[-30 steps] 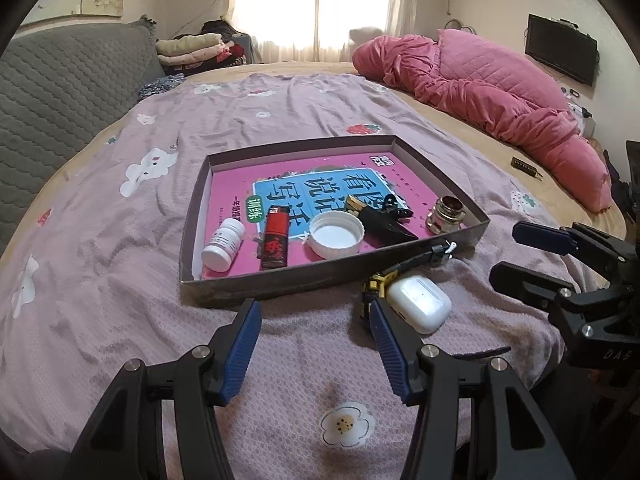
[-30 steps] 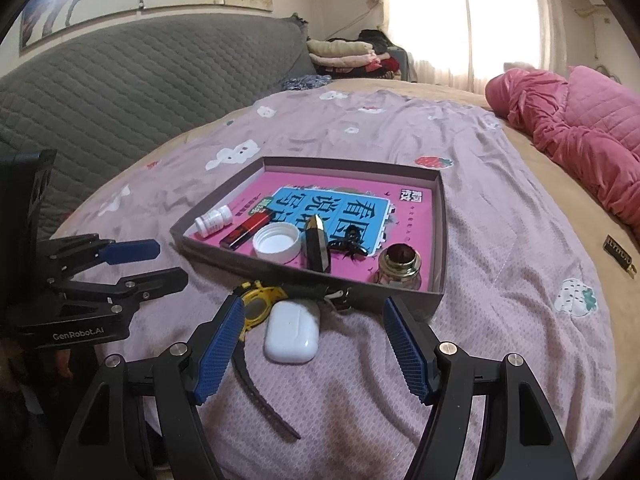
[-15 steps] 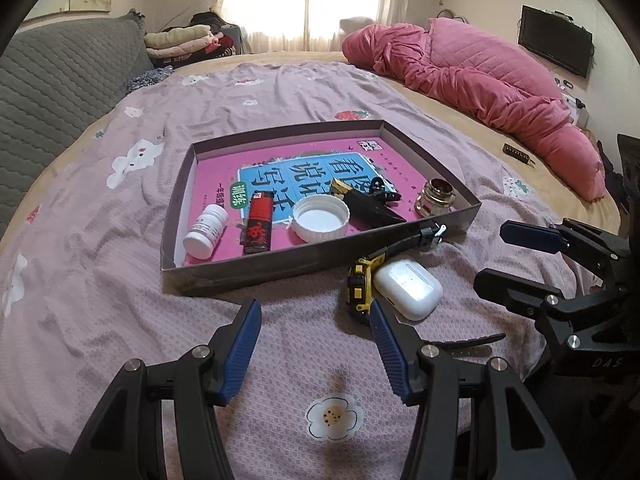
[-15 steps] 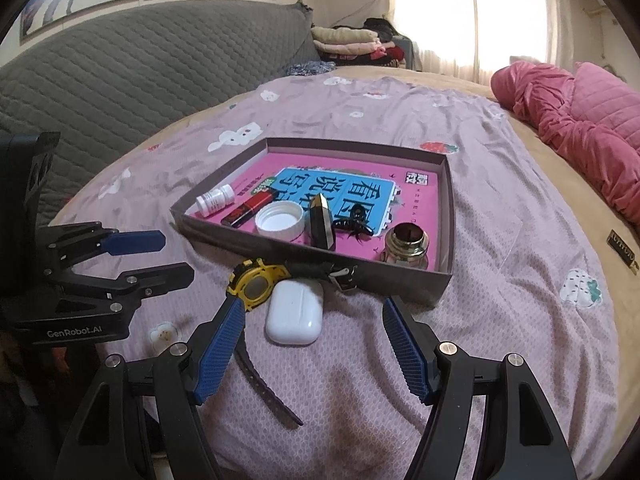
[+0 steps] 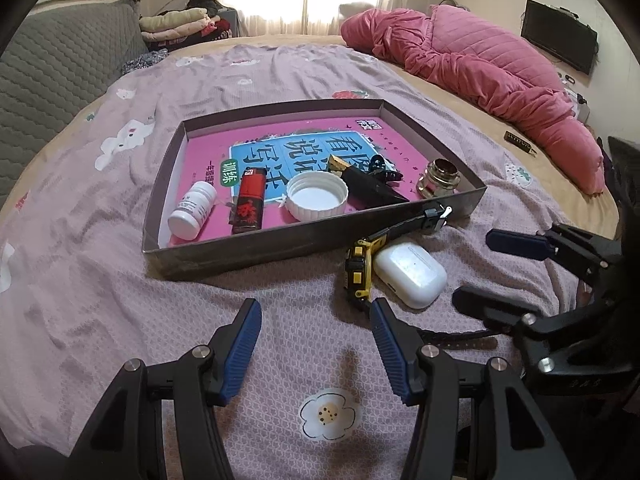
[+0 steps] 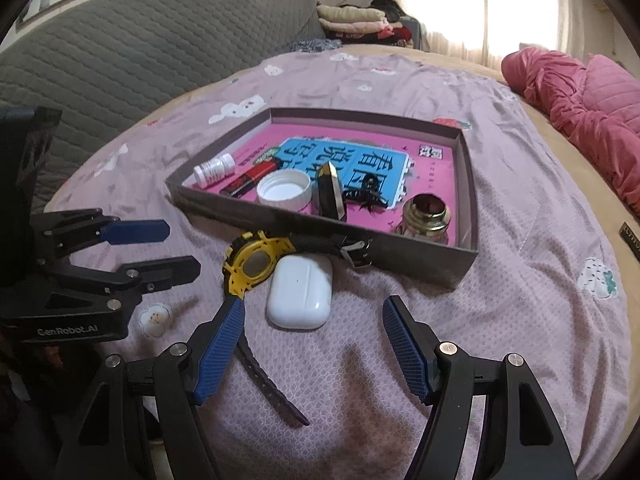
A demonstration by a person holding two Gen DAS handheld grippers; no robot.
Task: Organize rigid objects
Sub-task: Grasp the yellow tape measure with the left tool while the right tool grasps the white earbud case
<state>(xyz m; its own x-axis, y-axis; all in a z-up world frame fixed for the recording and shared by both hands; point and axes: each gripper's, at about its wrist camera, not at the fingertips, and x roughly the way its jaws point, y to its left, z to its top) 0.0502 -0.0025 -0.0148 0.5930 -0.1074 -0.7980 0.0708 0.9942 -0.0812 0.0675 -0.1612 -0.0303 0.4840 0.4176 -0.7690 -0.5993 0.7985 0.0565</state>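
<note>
Nearest the right wrist camera, the right gripper [image 6: 314,334] hangs with its blue pads spread wide and nothing between them, low over the mauve bedsheet [image 6: 520,312]. Just ahead of its gap lies the white earbud case [image 6: 299,294], flat on the sheet and touching the yellow watch [image 6: 252,262] on its left, whose dark strap trails back under the near blue pad and also runs forward against the box wall. The left gripper [image 5: 316,344] is likewise gaping and empty, over the sheet just short of the same watch and case (from its own camera the case sits to the right of its gap). Beyond them stands the shallow grey box [image 5: 256,250], lined with a pink-and-blue printed sheet. Inside, from left to right in the left wrist view: a white pill bottle [image 5: 192,210] on its side, a red lighter [image 5: 250,201], a white cap [image 5: 317,196] lying open-side up, a black pointed item [image 5: 370,188] beside a black clip, and a small brass-coloured jar [image 5: 439,178] in the corner. Farther off lies a pink quilt [image 5: 480,60].
</note>
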